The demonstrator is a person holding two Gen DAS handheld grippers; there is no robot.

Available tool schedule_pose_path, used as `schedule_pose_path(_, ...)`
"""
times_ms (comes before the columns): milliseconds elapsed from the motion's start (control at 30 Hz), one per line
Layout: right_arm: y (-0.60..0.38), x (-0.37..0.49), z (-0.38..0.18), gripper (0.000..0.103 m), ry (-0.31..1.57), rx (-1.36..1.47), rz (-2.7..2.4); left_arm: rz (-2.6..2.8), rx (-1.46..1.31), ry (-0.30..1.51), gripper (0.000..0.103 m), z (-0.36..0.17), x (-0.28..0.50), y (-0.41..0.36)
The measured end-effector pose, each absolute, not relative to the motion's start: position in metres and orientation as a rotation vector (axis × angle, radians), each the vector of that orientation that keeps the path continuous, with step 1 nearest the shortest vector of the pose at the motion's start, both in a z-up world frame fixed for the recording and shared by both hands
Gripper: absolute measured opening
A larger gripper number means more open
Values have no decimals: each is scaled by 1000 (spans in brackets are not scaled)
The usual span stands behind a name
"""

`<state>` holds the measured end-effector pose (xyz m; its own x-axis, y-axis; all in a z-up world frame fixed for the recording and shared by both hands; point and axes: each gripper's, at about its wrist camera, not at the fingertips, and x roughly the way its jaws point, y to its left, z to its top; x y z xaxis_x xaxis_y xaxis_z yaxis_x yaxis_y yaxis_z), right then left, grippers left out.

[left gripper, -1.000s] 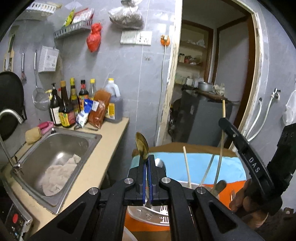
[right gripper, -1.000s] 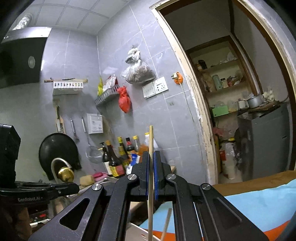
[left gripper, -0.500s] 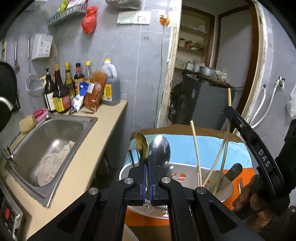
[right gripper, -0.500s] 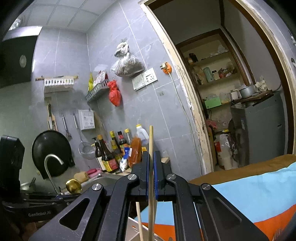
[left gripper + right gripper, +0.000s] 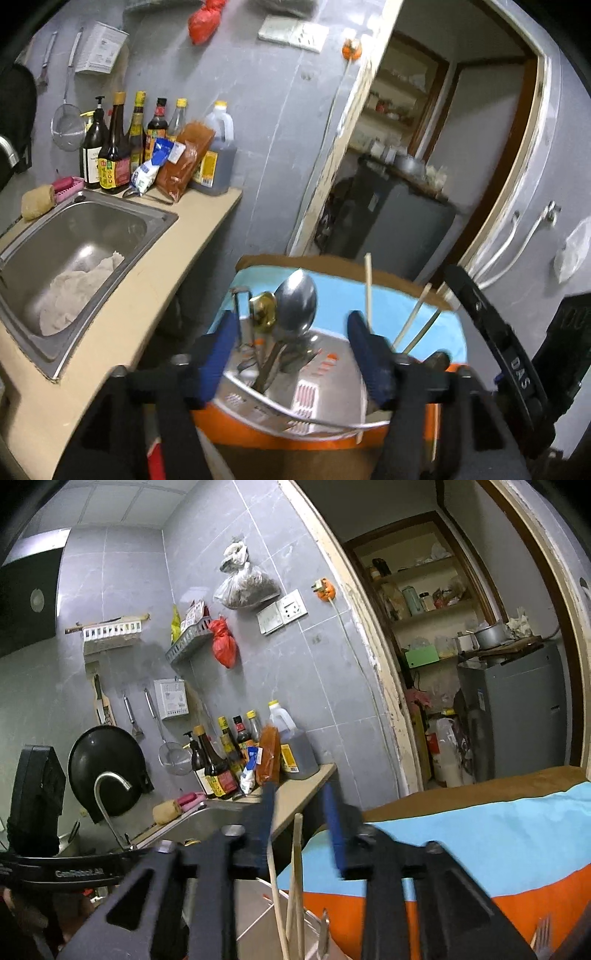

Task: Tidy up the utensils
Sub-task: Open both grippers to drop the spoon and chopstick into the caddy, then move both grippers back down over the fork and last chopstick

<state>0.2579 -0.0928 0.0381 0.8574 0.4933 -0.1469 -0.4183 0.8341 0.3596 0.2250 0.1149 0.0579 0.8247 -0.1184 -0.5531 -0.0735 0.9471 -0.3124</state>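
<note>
Both grippers have just been opening. The left gripper (image 5: 291, 332) is standing wide, gripping nothing; the gold spoon (image 5: 263, 308) is standing upright at 12 o'clock in the utensil holder (image 5: 325, 417). The right gripper (image 5: 301, 825) is partly open, with 1 chopstick (image 5: 295, 871) loose between its jaws, near 6 o'clock. Above the holder the room is free.

The left gripper (image 5: 291, 332) has just been opening, and its 2 blue-padded jaws now stand well apart with no pad touching anything. Between them, further on, a gold spoon (image 5: 263, 309) and a silver spoon (image 5: 297, 305) stand bowl-up in a white utensil holder (image 5: 314, 397), with 3 chopsticks (image 5: 368, 286) leaning in its right part. At left a steel sink (image 5: 92, 229) holds a pale cloth (image 5: 75, 284).
</note>
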Motion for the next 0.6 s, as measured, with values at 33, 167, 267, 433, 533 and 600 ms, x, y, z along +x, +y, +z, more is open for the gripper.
schedule_pose_path(33,-94,256,40,29,236,324,484,-29,-340,594,61,59,224,114)
schedule_pose_path(167,-106,247,49,29,227,308,457,-14,-326,579,64,61,223,106)
schedule_pose_path(267,-120,238,56,46,218,294,423,12,-308,544,76,64,218,98)
schedule_pose_path(433,-149,222,64,66,213,273,358,66,-260,452,100,74,204,78)
schedule_pose_path(533,-170,210,68,83,202,261,312,82,-229,387,103,79,193,61)
schedule_pose_path(600,-184,202,70,90,202,242,278,76,-212,368,103,81,190,48)
